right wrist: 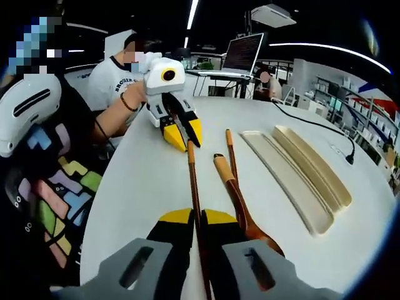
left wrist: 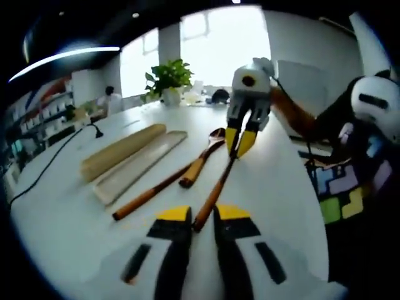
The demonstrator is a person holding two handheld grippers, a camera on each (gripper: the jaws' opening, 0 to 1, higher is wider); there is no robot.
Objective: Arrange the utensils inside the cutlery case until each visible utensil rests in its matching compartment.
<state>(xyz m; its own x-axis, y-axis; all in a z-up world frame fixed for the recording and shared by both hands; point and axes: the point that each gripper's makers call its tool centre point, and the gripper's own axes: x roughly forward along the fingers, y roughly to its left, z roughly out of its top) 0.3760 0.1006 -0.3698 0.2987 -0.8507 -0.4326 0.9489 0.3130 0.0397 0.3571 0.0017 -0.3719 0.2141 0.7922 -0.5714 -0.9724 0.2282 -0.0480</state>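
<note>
Three wooden utensils lie on the white table (left wrist: 62,231). One chopstick (left wrist: 215,190) runs between the two grippers. My right gripper (right wrist: 197,217) is shut on one end of it (right wrist: 193,181). My left gripper (left wrist: 202,214) stands slightly open around the other end, its fingertips (right wrist: 184,134) just over the stick's tip. A second chopstick (left wrist: 150,194) and a wooden spoon (left wrist: 203,156) lie beside it. The spoon's bowl (right wrist: 261,240) rests next to my right jaws. The beige case tray (left wrist: 140,165) and its lid (left wrist: 122,150) lie side by side, apart from the utensils, with nothing in them.
A black cable (left wrist: 50,162) trails across the table's far side. A potted plant (left wrist: 169,78) stands at the back edge. The person (right wrist: 37,156) holding the grippers is close at the table's side. Another person (right wrist: 115,75) sits behind, near a laptop (right wrist: 244,53).
</note>
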